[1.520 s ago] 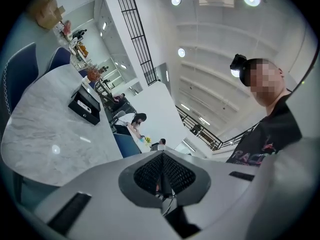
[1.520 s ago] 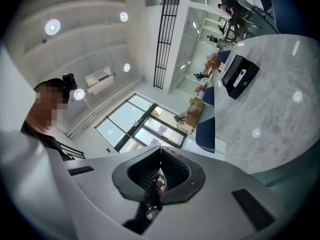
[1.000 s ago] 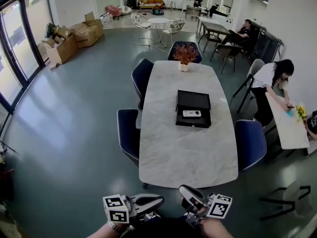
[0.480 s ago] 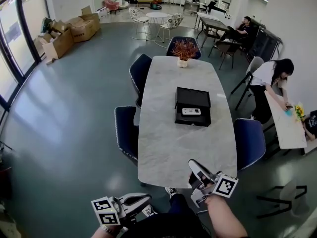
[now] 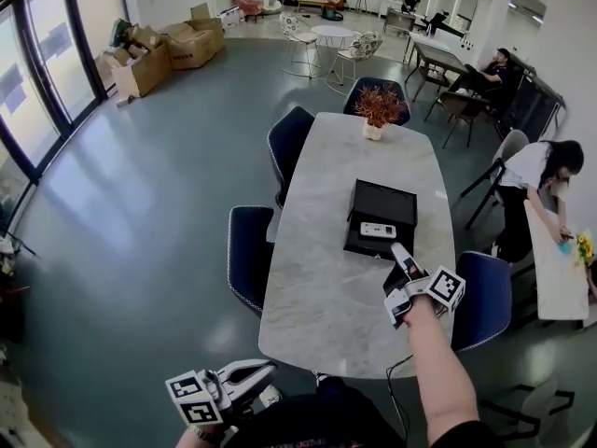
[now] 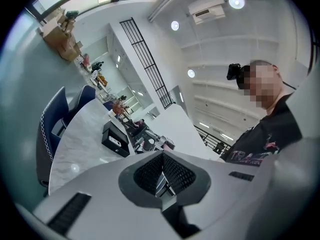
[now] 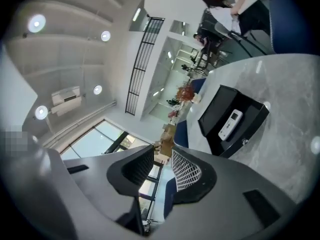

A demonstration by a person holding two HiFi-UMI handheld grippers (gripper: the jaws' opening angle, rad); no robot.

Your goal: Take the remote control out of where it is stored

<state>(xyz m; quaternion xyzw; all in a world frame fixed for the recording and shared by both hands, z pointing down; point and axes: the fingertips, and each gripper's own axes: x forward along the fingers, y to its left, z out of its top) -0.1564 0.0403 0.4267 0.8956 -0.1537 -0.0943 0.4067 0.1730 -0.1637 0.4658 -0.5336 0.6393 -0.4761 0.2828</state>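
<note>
L gripper (image 5: 264,373) low, short of marble table (image 5: 322,292), fingers together, empty. Mid-table: black box (image 5: 386,200) w/ white remote control (image 5: 379,231) lying flat inside. R gripper (image 5: 400,278) over table, near box front, jaws opening, nothing btwn.

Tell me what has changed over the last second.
The right gripper has reached forward over the table toward the black box, its jaws opening with nothing between them. The left gripper stays low and shut, near the body. The remote control still lies in the open box; nothing is held.
</note>
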